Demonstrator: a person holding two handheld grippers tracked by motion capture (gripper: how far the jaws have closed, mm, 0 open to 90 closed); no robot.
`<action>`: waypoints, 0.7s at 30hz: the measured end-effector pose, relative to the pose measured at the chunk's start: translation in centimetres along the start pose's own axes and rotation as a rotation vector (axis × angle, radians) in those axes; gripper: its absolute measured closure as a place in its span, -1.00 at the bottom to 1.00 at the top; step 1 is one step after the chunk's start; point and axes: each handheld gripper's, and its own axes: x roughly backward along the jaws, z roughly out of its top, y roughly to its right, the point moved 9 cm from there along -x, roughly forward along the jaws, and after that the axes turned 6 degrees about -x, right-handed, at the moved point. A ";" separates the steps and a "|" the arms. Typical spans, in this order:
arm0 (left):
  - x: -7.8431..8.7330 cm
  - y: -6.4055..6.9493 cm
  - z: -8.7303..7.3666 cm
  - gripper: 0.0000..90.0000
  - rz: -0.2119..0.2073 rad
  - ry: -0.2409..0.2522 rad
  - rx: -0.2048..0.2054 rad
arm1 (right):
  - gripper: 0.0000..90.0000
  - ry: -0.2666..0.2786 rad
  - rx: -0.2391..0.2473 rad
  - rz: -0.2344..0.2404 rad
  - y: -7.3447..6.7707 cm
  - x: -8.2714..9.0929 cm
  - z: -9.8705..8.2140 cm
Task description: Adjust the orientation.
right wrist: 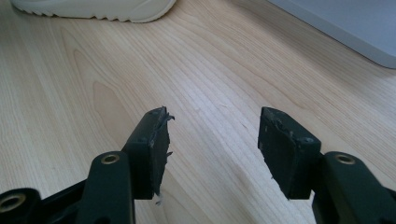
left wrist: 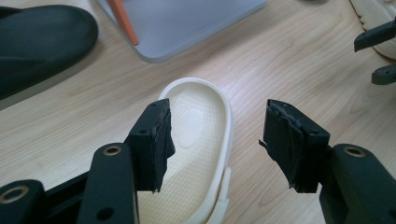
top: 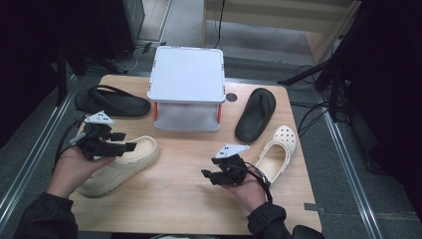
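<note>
A cream slide sandal lies at the front left of the wooden table. My left gripper hovers open over its far end. In the left gripper view that gripper has one jaw above the sandal's footbed and the other beyond its rim, holding nothing. My right gripper is open near the front middle, beside a white clog. In its own view the right gripper has only bare wood between its jaws, and the cream sandal lies far off.
A white two-tier stand sits at the back middle of the table. A black flip-flop lies to its left and another black flip-flop to its right. Floor and cables surround the table.
</note>
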 end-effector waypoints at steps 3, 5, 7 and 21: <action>0.2 -0.6 -0.3 -0.08 0.017 0.004 0.013 | -0.03 -0.001 0.009 0.005 0.0 -0.2 0.1; 0.5 -1.4 -0.9 -0.09 0.033 -0.007 0.034 | -0.03 -0.007 0.011 0.012 -0.2 -0.6 0.2; 0.7 -2.0 -1.3 -0.09 0.052 -0.014 0.044 | -0.03 -0.008 0.016 0.020 -0.3 -0.8 0.3; 0.3 -4.8 -3.5 -0.09 0.100 -0.054 0.113 | -0.03 -0.014 0.036 0.029 -0.6 -1.2 0.6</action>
